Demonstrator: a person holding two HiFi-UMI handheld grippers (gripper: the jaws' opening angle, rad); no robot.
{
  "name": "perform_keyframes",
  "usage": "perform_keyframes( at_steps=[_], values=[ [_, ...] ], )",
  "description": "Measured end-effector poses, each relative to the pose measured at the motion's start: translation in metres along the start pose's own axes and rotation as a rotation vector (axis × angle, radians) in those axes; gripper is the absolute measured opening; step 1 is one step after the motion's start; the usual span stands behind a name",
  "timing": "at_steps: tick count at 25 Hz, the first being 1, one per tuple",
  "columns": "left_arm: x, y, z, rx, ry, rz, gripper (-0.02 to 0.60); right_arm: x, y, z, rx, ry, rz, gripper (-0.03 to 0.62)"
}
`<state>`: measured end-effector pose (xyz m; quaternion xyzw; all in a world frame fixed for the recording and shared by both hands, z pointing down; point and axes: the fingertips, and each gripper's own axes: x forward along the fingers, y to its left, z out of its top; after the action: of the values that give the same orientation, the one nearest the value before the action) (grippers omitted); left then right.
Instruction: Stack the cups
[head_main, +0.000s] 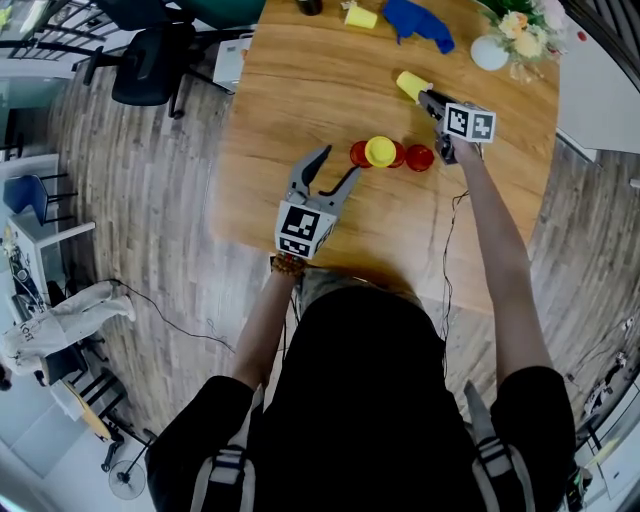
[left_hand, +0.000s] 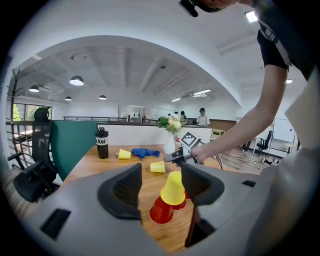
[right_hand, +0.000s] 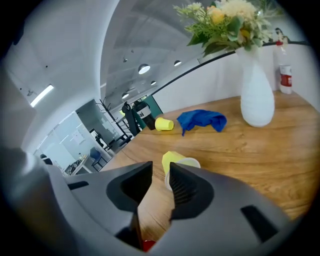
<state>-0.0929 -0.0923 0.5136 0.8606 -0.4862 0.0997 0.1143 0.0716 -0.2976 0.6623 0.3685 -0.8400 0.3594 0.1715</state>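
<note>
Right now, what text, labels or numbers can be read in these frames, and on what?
"Koi": white label on the black bottle.
Red label on the small white bottle beside the vase: too blurred to read.
Square markers on the left gripper and right gripper: patterns only, no letters or numbers.

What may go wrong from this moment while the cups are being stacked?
1. The right gripper has its jaws only a little apart and empty, while the lying yellow cup just ahead looks wider. Pushing on may roll it away instead of gripping it.
2. The right hand sits close beside a red cup of the group that carries the top yellow cup. A careless move might knock them over.
</note>
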Motion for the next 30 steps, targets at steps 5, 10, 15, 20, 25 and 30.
perform_keyframes(
  at_steps=[5,10,15,20,25,30],
  values=[
    [-0.001,0.004,0.003,0.003,-0.012,0.000,0.267,0.006,-0.009,-0.003,0.028,0.025,-0.029,0.132],
    [0.002,0.004,0.001,0.010,-0.002,0.002,0.267,0.016,-0.017,-0.007,0.095,0.033,-0.027,0.133],
    [0.001,0.004,-0.002,0.009,0.007,0.003,0.266,0.024,-0.022,-0.010,0.190,0.026,-0.024,0.132],
    [-0.002,0.008,-0.002,0.010,0.006,0.005,0.267,0.030,-0.019,-0.009,0.198,0.039,-0.031,0.102],
    [-0.002,0.006,-0.002,0.013,0.005,-0.001,0.267,0.027,-0.018,-0.006,0.200,0.036,-0.045,0.025],
    [-0.001,0.003,0.004,0.014,-0.005,-0.002,0.266,0.012,-0.007,0.009,0.204,-0.010,-0.002,0.025]
  ],
)
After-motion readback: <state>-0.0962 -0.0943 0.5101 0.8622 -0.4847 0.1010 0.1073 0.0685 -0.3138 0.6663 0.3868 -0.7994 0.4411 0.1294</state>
